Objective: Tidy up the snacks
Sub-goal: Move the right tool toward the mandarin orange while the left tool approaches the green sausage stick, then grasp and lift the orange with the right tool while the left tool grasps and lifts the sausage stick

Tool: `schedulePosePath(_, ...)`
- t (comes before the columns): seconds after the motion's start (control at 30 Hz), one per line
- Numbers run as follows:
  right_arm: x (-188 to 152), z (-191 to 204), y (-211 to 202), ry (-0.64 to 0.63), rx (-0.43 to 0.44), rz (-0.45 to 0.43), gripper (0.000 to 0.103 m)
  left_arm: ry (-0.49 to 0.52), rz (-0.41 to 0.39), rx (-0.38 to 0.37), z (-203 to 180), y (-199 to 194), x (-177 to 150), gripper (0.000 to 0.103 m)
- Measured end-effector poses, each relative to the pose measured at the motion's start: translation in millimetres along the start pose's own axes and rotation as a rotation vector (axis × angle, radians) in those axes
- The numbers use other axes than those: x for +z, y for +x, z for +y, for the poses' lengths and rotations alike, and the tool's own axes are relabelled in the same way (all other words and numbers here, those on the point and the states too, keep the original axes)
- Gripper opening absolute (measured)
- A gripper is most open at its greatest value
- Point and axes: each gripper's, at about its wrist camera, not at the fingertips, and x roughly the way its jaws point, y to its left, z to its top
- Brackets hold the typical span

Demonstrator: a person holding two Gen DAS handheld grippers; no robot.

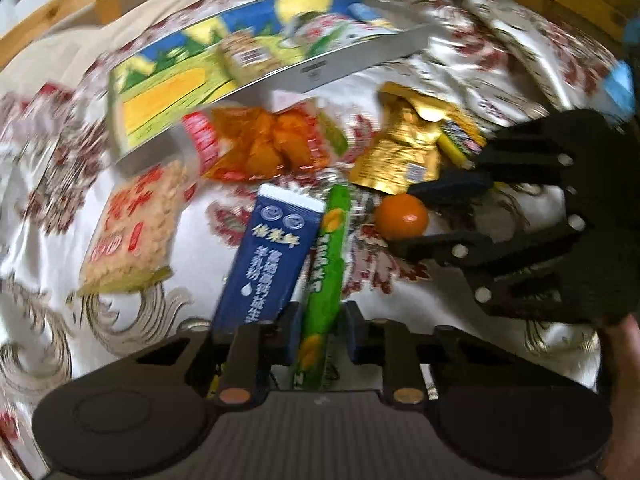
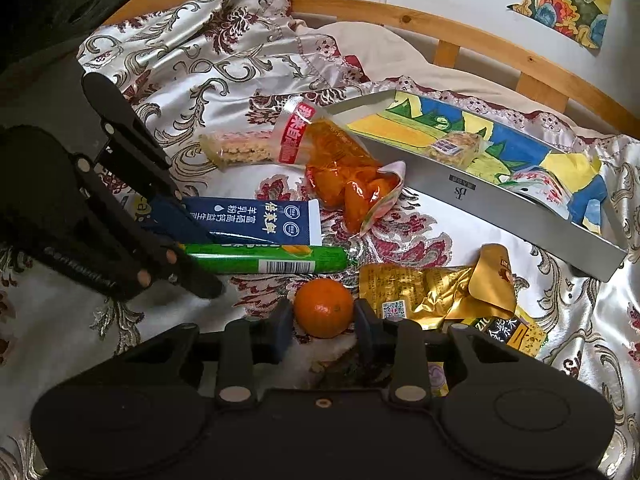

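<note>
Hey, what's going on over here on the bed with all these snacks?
A person is sorting snacks on a patterned bedspread with two handheld grippers. The left gripper has its jaws closed on a green corn sausage stick beside a blue milk powder sachet. The right gripper straddles a tangerine, jaws close beside it. A shallow box already holds a couple of packets.

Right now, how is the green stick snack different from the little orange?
The green stick snack is long, thin and wrapped in printed plastic; the orange is round and bare. The stick lies flat beside the blue packet; the orange sits apart, next to the gold pouch. The left gripper is closed on the stick's end, while the right gripper sits around the orange. Both rest on the flowery cloth, outside the tray.
</note>
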Motion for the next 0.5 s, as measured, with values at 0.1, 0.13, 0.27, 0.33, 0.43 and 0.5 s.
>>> schedulePosePath(0.1, 0, -2, 0, 0.019, 0.005, 0.000, 0.035, -0.048, 0.004, 0.030, -3, 0, 1, 0.023)
schedulePosePath(0.13, 0, -1, 0, 0.020, 0.001, 0.001, 0.036, -0.051, 0.003, 0.041, -5, 0, 1, 0.023)
schedulePosePath(0.27, 0, 3, -1, 0.017, -0.017, 0.001, 0.035, -0.055, 0.001, 0.065, -11, -2, 0, 0.022)
schedulePosePath(0.33, 0, 3, -2, 0.026, -0.020, 0.002, 0.035, -0.054, 0.009, 0.069, -13, -4, 0, 0.020)
schedulePosePath(0.43, 0, 4, -6, 0.044, -0.024, 0.001, 0.035, -0.092, 0.022, 0.053, -15, -9, 1, 0.019)
schedulePosePath(0.5, 0, 6, -9, 0.049, -0.024, 0.002, 0.035, -0.143, 0.032, 0.027, -12, -12, 1, 0.019)
